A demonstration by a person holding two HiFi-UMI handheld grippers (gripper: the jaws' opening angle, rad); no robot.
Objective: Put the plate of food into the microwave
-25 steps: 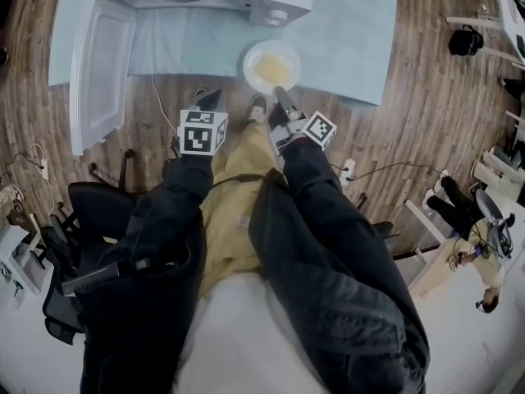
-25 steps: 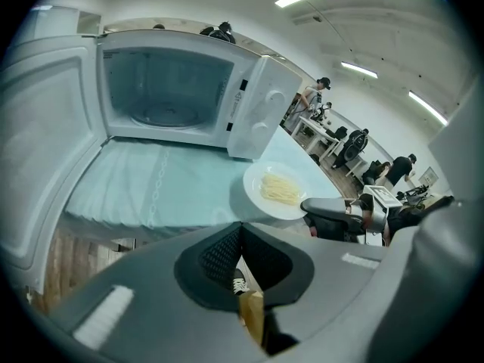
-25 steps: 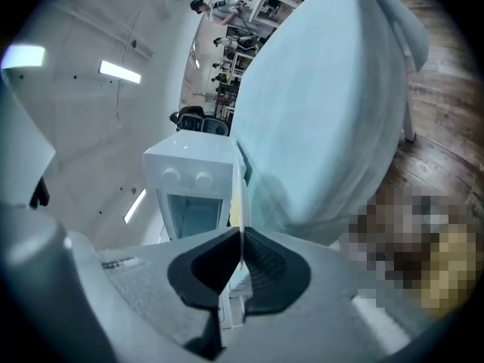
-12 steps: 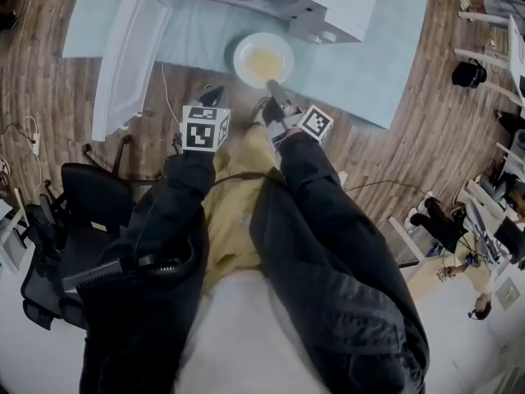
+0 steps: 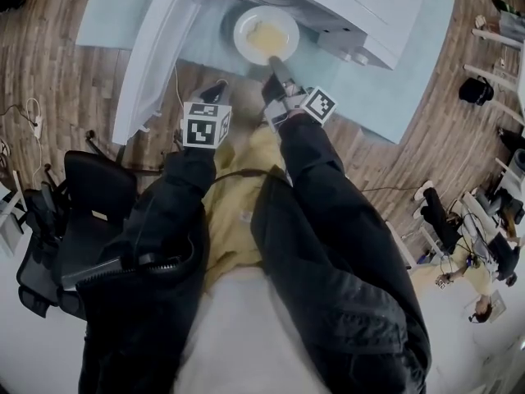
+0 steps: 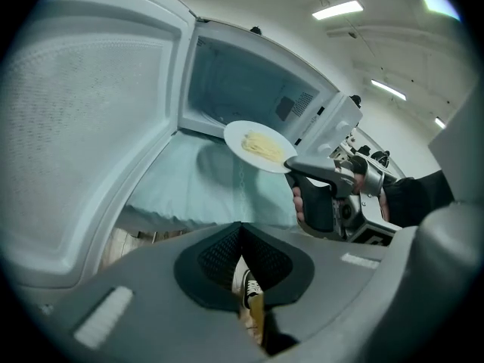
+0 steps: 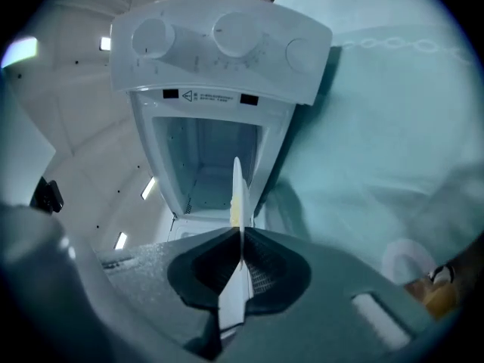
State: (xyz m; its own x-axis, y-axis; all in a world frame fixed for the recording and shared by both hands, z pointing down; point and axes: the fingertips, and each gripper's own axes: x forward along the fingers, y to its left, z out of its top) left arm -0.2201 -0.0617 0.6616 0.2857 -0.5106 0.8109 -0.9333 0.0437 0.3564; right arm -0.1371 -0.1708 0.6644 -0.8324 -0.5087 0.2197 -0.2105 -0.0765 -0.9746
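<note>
The right gripper (image 5: 274, 64) clamps the rim of the round white plate (image 5: 264, 31) before the boxy microwave (image 5: 361, 6), whose door (image 5: 154, 56) hangs open. The left gripper (image 5: 216, 90) has its jaws together, empty.

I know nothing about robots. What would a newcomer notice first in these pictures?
A white plate of yellowish food, pinched by its rim in the right gripper, hangs just in front of the white microwave. The microwave's door stands wide open at the left. The left gripper is shut and empty, nearer the person.
</note>
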